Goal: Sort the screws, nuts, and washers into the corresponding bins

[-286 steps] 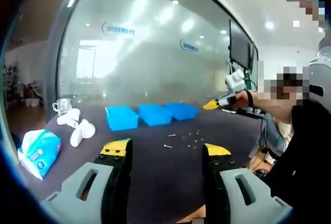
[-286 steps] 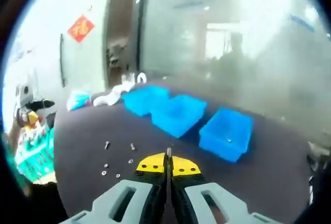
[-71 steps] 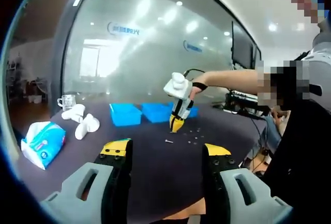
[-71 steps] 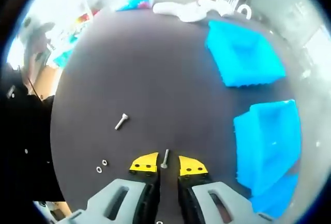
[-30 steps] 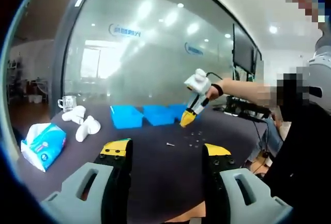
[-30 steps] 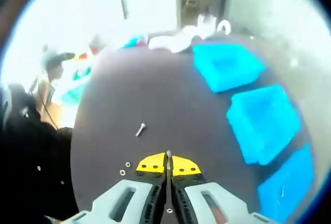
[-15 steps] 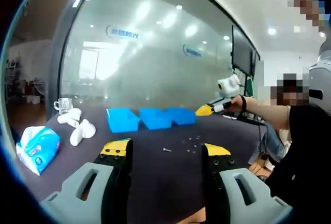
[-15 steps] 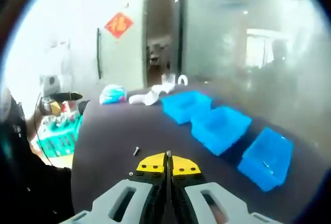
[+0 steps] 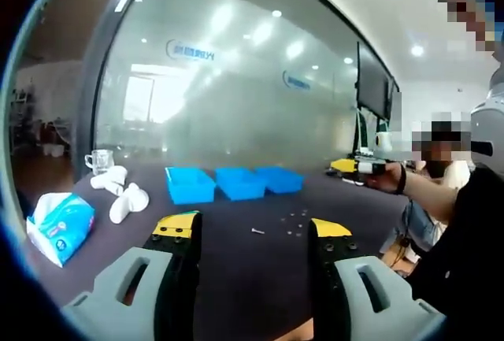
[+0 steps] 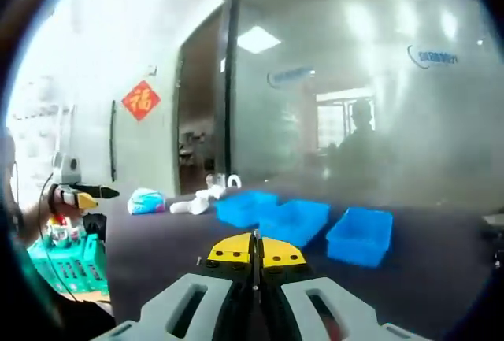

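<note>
Three blue bins (image 9: 236, 182) stand in a row at the far side of the dark table (image 9: 236, 254). A loose screw (image 9: 257, 231) and several small nuts and washers (image 9: 296, 224) lie in front of them. My left gripper (image 9: 253, 227) hovers open near the table's front, holding nothing. At the far right of the left gripper view a hand holds my right gripper (image 9: 346, 165) in the air beside the table. In the right gripper view my right gripper (image 10: 255, 248) is shut on a screw (image 10: 255, 262), and the bins (image 10: 295, 220) lie ahead, beyond it.
A tissue pack (image 9: 59, 227), white rolled objects (image 9: 122, 199) and a glass cup (image 9: 96, 160) sit at the table's left end. A glass wall stands behind the table. A green basket (image 10: 63, 274) is off the table's edge. A seated person (image 9: 465, 246) is at the right.
My right gripper closed on a screw on the table, lifted it and swung away to the right, off the table's side. Its view now looks level across the bins. My left gripper stayed open.
</note>
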A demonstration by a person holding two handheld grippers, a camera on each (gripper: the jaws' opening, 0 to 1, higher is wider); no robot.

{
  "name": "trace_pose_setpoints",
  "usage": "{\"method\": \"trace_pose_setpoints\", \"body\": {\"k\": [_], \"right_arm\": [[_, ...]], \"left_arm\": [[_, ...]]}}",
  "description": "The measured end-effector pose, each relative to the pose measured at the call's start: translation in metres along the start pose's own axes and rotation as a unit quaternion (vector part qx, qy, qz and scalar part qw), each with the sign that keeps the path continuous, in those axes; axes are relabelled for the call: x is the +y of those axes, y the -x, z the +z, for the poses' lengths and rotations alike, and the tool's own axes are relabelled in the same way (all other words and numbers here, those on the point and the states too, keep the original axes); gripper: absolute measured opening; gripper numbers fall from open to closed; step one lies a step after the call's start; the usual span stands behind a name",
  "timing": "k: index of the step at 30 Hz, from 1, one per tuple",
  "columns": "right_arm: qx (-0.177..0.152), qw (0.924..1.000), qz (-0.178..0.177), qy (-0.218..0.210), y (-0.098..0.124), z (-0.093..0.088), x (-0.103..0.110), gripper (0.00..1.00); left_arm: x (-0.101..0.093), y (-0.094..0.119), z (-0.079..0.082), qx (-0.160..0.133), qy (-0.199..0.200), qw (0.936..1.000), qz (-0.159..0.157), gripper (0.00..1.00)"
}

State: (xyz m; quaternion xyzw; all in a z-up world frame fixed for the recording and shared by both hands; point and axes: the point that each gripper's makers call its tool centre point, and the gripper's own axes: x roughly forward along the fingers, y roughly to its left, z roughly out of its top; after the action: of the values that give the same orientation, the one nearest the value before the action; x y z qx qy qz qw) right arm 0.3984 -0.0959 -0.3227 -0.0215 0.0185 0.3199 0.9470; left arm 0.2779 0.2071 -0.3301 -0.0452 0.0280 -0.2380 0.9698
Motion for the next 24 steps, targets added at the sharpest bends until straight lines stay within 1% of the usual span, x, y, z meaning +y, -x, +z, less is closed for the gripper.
{"method": "trace_pose_setpoints", "body": {"k": [1,3,6,8,10,12,15,19,21,24], "right_arm": [[-0.009,0.9999,-0.012,0.002,0.002,0.001,-0.004,0.0],[-0.015,0.9996,-0.023,0.0,0.006,0.002,-0.007,0.0],[-0.032,0.9985,-0.044,0.001,0.009,0.008,-0.016,0.0],[-0.033,0.9978,-0.058,-0.002,0.008,0.01,-0.025,0.0],[-0.029,0.9972,-0.066,-0.017,0.007,0.009,-0.033,0.0],[-0.03,0.9952,-0.091,-0.019,0.005,0.011,-0.048,0.0],[-0.033,0.9934,-0.108,-0.017,0.0,0.015,-0.063,0.0],[-0.032,0.991,-0.129,-0.012,-0.014,0.019,-0.084,0.0],[-0.034,0.9907,-0.132,-0.01,-0.02,0.021,-0.088,0.0],[-0.031,0.9897,-0.14,-0.003,-0.035,0.023,-0.101,0.0]], "left_arm": [[0.0,0.0,0.0,0.0,-0.001,1.0,0.0,0.53],[0.0,0.001,0.0,0.0,-0.002,1.0,-0.001,0.53],[-0.002,0.0,0.001,-0.001,-0.002,1.0,-0.003,0.53],[-0.003,-0.001,0.0,0.0,-0.003,1.0,-0.005,0.53],[-0.005,-0.001,0.0,0.0,-0.004,1.0,-0.007,0.53],[-0.006,-0.002,0.001,-0.001,-0.004,1.0,-0.008,0.53],[-0.007,-0.001,0.002,-0.003,-0.004,1.0,-0.008,0.53],[-0.007,-0.002,-0.001,-0.001,-0.001,1.0,-0.007,0.53],[-0.008,-0.002,-0.003,0.0,0.0,1.0,-0.008,0.53],[-0.009,-0.002,-0.005,0.005,-0.003,0.9999,-0.009,0.53]]}}
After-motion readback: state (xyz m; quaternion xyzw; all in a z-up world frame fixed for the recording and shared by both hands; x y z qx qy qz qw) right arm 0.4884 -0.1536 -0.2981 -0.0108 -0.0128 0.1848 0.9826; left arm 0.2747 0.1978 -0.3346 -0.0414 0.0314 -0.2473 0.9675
